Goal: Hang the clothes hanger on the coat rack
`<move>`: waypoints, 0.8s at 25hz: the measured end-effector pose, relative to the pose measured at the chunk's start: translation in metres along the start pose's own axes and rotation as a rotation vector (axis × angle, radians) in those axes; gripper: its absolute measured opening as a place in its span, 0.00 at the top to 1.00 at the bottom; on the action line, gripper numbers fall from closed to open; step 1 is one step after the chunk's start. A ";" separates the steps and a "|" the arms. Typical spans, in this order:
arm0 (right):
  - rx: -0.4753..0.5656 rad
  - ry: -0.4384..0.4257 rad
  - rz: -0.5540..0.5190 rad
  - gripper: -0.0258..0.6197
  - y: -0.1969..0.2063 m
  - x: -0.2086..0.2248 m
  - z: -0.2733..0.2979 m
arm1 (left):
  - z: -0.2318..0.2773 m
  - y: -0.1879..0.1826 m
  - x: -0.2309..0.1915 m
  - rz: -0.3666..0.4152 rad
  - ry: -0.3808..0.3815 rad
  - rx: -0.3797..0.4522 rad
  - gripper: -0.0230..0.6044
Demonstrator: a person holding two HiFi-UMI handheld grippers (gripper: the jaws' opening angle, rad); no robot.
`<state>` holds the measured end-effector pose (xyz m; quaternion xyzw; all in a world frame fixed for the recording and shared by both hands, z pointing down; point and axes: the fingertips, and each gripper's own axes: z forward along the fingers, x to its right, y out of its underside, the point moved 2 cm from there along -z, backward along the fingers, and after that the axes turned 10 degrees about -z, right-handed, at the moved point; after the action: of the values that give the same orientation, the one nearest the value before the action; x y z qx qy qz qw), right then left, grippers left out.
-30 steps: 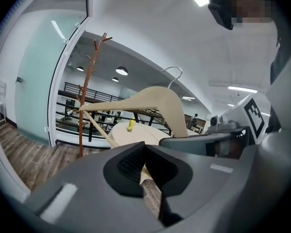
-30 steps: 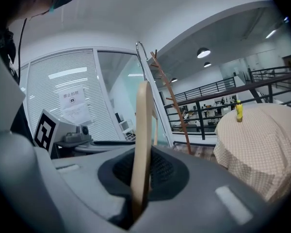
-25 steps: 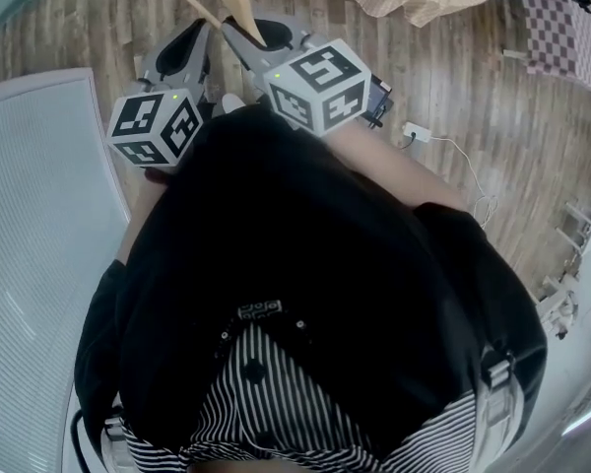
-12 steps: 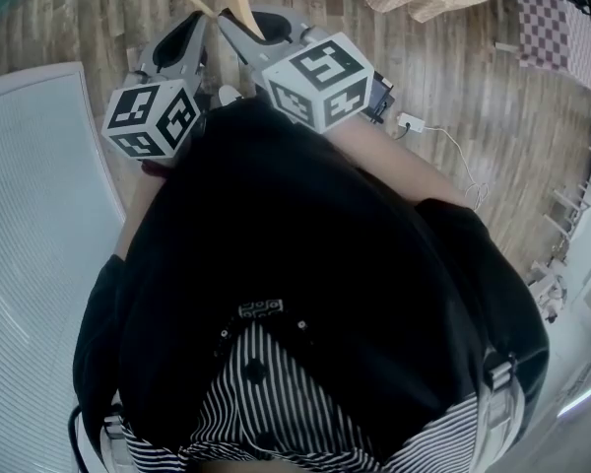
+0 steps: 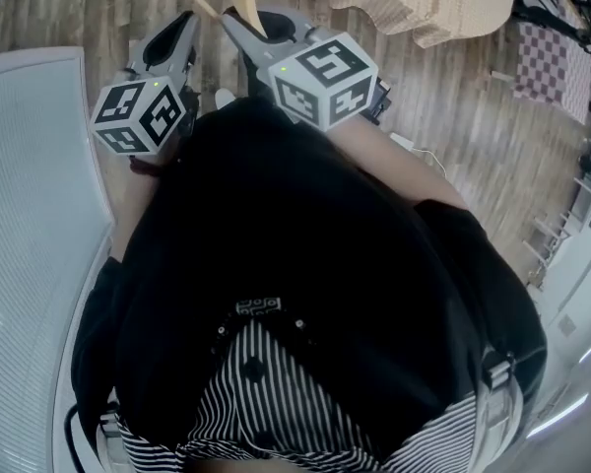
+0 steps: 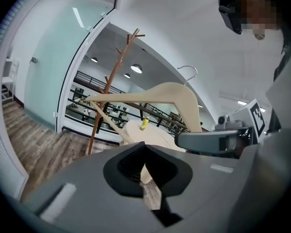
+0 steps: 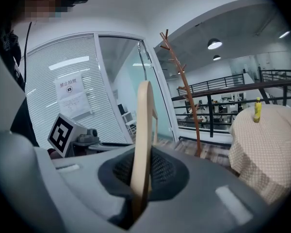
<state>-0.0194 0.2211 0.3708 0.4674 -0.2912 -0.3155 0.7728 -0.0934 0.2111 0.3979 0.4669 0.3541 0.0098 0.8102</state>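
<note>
A pale wooden clothes hanger (image 7: 143, 130) stands edge-on between the jaws of my right gripper (image 7: 140, 178), which is shut on its arm. In the left gripper view the hanger (image 6: 174, 93) shows side-on with its metal hook (image 6: 189, 72) pointing up, held by the right gripper (image 6: 208, 140). The brown tree-shaped coat rack (image 6: 111, 81) stands upright ahead, some way off; the same coat rack (image 7: 184, 91) also shows in the right gripper view. My left gripper (image 6: 145, 164) is shut with nothing in it, just left of the right one. In the head view the left gripper (image 5: 187, 23) and right gripper (image 5: 236, 23) are side by side.
A round table (image 7: 266, 149) with a beige checked cloth carries a yellow bottle (image 7: 256, 109), right of the rack. A glass partition with white blinds (image 7: 72, 96) runs along the left. A cable and plug (image 5: 414, 141) lie on the wooden floor.
Both grippers have shifted a little forward and left in the head view, hanger still held. The clothed table has come further into view at the top.
</note>
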 end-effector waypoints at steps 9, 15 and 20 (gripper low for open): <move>0.029 -0.087 -0.017 0.93 -0.050 0.059 0.047 | 0.049 -0.055 -0.007 -0.016 -0.019 0.024 0.98; 0.028 -0.126 -0.019 0.93 -0.070 0.114 0.078 | 0.105 -0.083 -0.017 -0.008 -0.021 0.015 0.98; 0.028 -0.148 -0.004 0.93 -0.083 0.158 0.098 | 0.146 -0.100 -0.021 0.010 -0.023 -0.001 0.98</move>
<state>-0.0101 0.0181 0.3589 0.4542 -0.3507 -0.3466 0.7420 -0.0558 0.0375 0.3792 0.4683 0.3424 0.0084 0.8145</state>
